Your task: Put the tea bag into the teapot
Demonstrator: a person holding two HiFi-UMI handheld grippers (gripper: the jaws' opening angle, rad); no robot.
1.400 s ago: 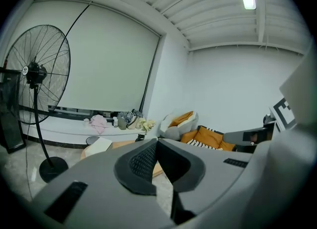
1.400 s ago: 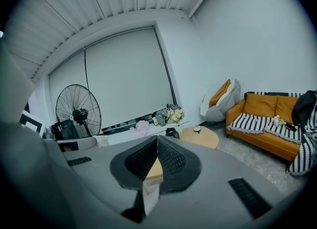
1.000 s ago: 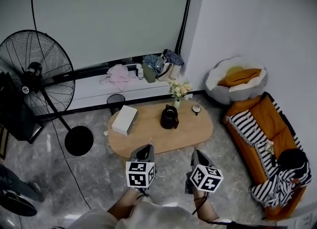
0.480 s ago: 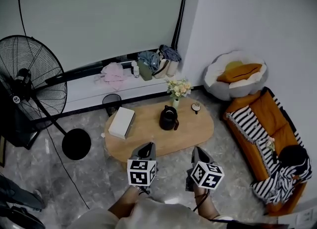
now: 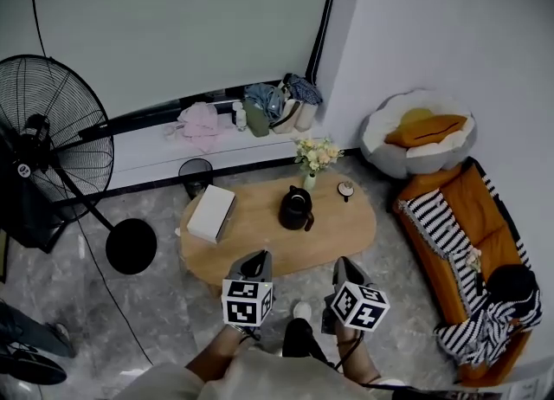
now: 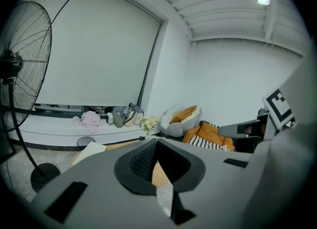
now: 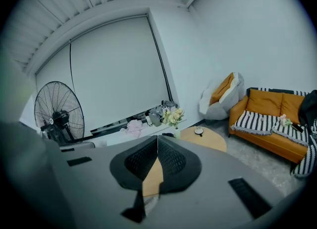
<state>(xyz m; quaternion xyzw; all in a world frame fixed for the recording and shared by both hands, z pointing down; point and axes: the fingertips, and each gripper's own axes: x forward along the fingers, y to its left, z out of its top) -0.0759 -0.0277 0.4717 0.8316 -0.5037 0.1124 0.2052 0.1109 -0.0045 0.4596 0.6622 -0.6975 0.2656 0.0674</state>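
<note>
Observation from the floor: the person stands short of the low oval wooden table (image 5: 260, 242), with both tools carried at waist level and pointed towards it.

Left gripper (image 5: 256, 260): jaws brought together at the tips, nothing between them. Its own view shows only table and floor through the gap below the pads.

Right gripper (image 5: 343, 265): same condition, tips meeting and carrying nothing. Both tools appear to be held closed and level because no contact is called for at this range.

Task items: the black rounded teapot (image 5: 296, 208) stands upright near the table's centre, its handle towards the person. The lid cannot be assessed at this distance. The tea bag itself cannot be made out in any view. A small round white object (image 5: 345, 189) lies on the table to the right of the teapot, apart from it. In my judgement the bag may be there, but this is unconfirmed.

Other items on the table: a flat white rectangular box (image 5: 212, 214) at the left end, and a small vase of pale flowers (image 5: 315, 158) at the far edge behind the teapot.

Assessment: the task has not begun. The next move calls for closing on the table and locating the bag. The vase stands near the teapot, so reaching in carries some risk of knocking it.
</note>
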